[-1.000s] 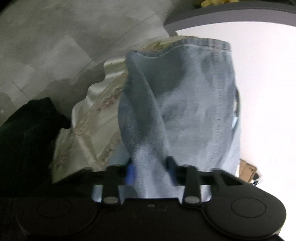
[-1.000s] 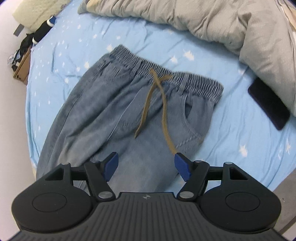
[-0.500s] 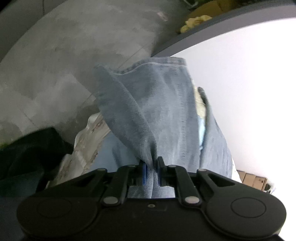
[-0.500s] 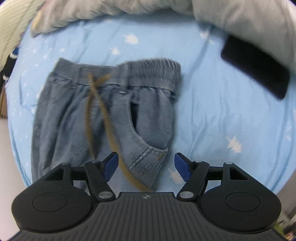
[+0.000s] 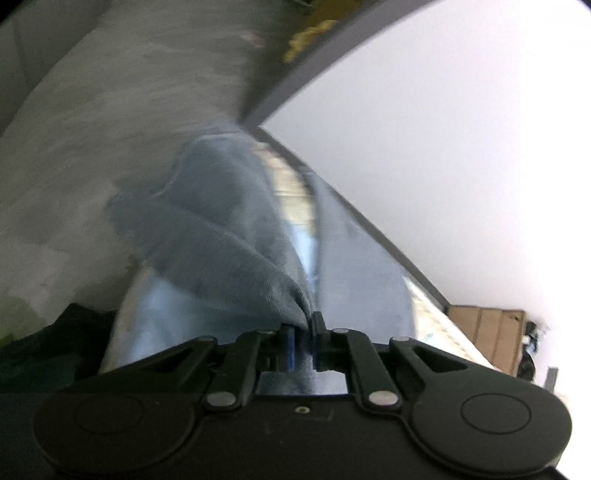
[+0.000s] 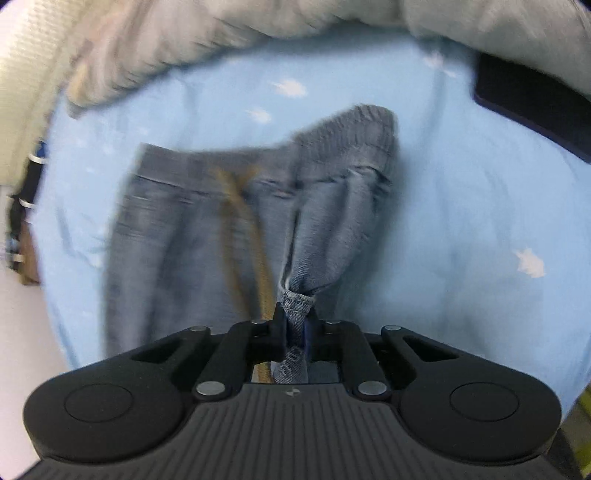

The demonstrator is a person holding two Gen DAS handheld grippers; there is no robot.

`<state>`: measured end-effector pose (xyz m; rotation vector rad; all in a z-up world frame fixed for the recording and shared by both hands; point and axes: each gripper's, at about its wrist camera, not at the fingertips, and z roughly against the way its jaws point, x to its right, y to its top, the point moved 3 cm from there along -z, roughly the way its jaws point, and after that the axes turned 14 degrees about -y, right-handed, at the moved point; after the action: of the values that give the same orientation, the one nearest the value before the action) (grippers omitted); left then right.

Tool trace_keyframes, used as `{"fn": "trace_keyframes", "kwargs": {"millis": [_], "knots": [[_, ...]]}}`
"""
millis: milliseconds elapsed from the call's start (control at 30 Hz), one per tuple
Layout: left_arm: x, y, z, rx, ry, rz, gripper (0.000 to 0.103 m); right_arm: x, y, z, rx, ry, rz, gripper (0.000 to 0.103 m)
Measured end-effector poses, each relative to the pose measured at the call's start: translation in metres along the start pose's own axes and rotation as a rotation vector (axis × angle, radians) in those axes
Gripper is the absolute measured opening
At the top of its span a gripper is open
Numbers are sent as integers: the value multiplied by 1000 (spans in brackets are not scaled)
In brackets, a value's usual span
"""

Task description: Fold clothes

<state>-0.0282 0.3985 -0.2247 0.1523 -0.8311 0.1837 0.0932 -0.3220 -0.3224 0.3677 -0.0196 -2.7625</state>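
Observation:
Light blue jeans (image 6: pixel 177 229) with an elastic waistband (image 6: pixel 354 136) and a brown drawstring (image 6: pixel 236 199) lie on the blue star-print bed sheet (image 6: pixel 461 221). My right gripper (image 6: pixel 295 314) is closing its jaws. A bunched fold of denim from the pocket side sits pinched between its pads. In the left wrist view my left gripper (image 5: pixel 303 325) is shut on a jeans leg (image 5: pixel 221 229). That leg hangs lifted, draping away from the fingers above the bed edge. The picture is blurred.
A grey duvet (image 6: pixel 221 33) is heaped along the far side of the bed. A dark flat slab (image 6: pixel 535 107) lies at the right. The left wrist view shows grey floor (image 5: pixel 92 129), a white wall (image 5: pixel 461 129), a cardboard box (image 5: pixel 487 332) and dark cloth (image 5: pixel 37 350).
My left gripper closed on the jeans leg and rose with it. My right gripper came down onto the jeans' pocket side and went from wide open to pinching the denim.

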Motion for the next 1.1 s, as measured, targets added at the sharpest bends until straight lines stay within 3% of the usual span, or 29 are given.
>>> {"fn": "trace_keyframes", "kwargs": {"millis": [133, 400, 533, 800, 1100], "knots": [[42, -1, -21, -18, -28, -48, 7, -38, 11, 16, 17, 81, -15, 8], [119, -11, -82, -45, -59, -103, 6, -119, 29, 16, 48, 144, -9, 8], [127, -19, -124, -61, -49, -94, 7, -161, 43, 6, 64, 155, 20, 8], [138, -35, -194, -50, 13, -77, 7, -229, 60, -33, 53, 107, 53, 8], [163, -48, -264, -69, 94, -138, 7, -278, 75, -87, 21, 11, 111, 9]]}}
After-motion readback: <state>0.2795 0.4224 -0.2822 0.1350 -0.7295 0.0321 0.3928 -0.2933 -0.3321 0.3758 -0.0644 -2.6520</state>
